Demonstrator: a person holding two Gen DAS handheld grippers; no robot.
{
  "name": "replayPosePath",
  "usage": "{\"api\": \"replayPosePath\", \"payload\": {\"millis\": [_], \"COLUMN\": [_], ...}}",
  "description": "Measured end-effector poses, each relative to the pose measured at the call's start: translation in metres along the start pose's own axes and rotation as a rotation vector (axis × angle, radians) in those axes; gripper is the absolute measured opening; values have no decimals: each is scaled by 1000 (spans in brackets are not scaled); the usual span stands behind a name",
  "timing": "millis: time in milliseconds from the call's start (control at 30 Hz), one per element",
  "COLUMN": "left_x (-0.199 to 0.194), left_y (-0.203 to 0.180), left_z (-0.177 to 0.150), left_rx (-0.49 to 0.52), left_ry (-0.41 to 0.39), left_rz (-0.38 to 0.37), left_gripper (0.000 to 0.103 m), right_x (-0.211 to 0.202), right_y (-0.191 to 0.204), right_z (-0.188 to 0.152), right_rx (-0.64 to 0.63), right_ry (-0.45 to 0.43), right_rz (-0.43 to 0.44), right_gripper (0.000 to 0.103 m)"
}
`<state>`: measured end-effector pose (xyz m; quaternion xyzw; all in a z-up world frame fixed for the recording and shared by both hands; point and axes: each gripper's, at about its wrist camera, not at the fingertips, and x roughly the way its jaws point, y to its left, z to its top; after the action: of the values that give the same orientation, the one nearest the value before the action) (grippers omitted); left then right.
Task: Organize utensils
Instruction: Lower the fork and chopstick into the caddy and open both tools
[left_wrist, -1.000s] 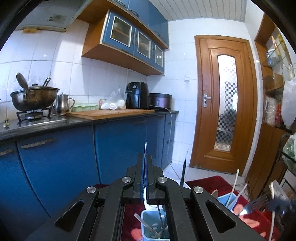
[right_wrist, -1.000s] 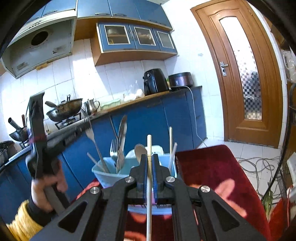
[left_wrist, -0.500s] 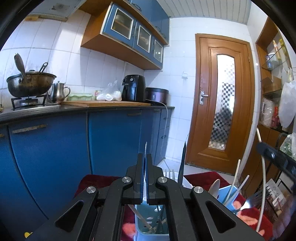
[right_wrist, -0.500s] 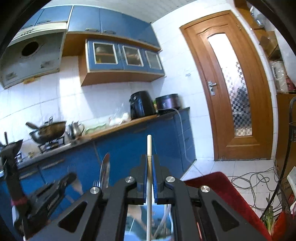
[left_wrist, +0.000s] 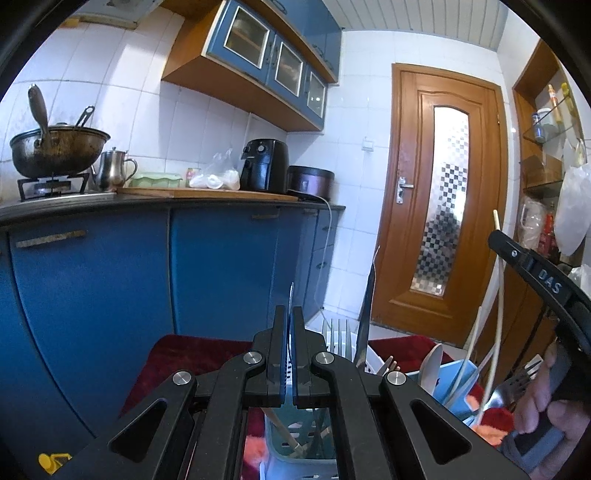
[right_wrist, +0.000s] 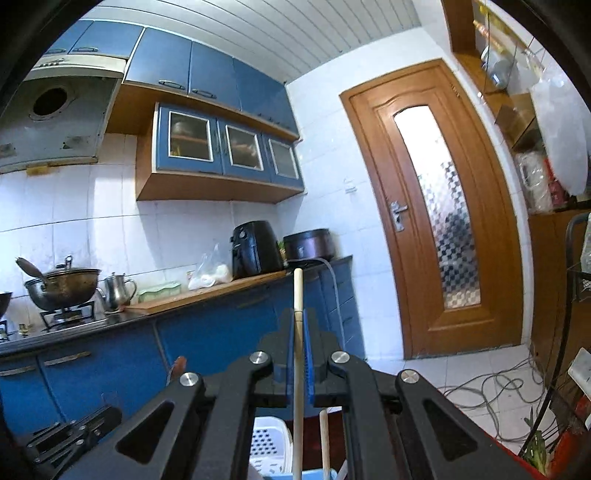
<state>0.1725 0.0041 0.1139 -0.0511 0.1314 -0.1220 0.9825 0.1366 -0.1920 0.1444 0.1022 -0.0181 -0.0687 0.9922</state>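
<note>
My left gripper (left_wrist: 289, 314) is shut on a thin metal blade, seemingly a knife (left_wrist: 290, 295), held upright over a slotted teal basket (left_wrist: 295, 443) that holds a wooden chopstick and other utensils. Behind it, forks (left_wrist: 337, 334) and a knife blade (left_wrist: 366, 306) stand by a white basket. A blue container (left_wrist: 460, 384) at the right holds a spoon, fork and chopsticks. My right gripper (right_wrist: 299, 314) is shut on a cream chopstick (right_wrist: 297, 354), upright above a white basket (right_wrist: 266, 443). It also shows in the left wrist view (left_wrist: 517, 254), its chopstick (left_wrist: 496, 314) over the blue container.
The baskets stand on a dark red cloth (left_wrist: 184, 354). Blue kitchen cabinets (left_wrist: 110, 288) with a counter, a pot on a stove (left_wrist: 55, 151), a kettle and an air fryer (left_wrist: 264, 166) run along the left. A wooden door (left_wrist: 439, 199) is behind. Cables (right_wrist: 495, 387) lie on the floor.
Both grippers have risen. The right gripper lifted its chopstick up out of the blue container. The left gripper, still holding the blade, moved over the teal basket.
</note>
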Motion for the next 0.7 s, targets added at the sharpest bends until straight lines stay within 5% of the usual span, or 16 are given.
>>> {"api": "replayPosePath", "payload": {"millis": [333, 400, 500, 700], "left_x": [5, 7, 9, 6], "left_y": [3, 4, 0, -6], "left_z": [-3, -4, -6, -4], "left_rx": [-5, -5, -7, -2], "left_ry": [13, 25, 50, 67], "left_rz": [-9, -19, -34, -51], "left_gripper": [1, 2, 3, 5], "right_x": [6, 6, 0, -14], "right_y": [-1, -3, -7, -11], "right_z": [-21, -23, -25, -15], "right_rx": [-17, -9, 20, 39], "right_ry": [84, 111, 128, 145], "right_rz": [27, 46, 78, 109], "right_gripper": [7, 12, 35, 36]}}
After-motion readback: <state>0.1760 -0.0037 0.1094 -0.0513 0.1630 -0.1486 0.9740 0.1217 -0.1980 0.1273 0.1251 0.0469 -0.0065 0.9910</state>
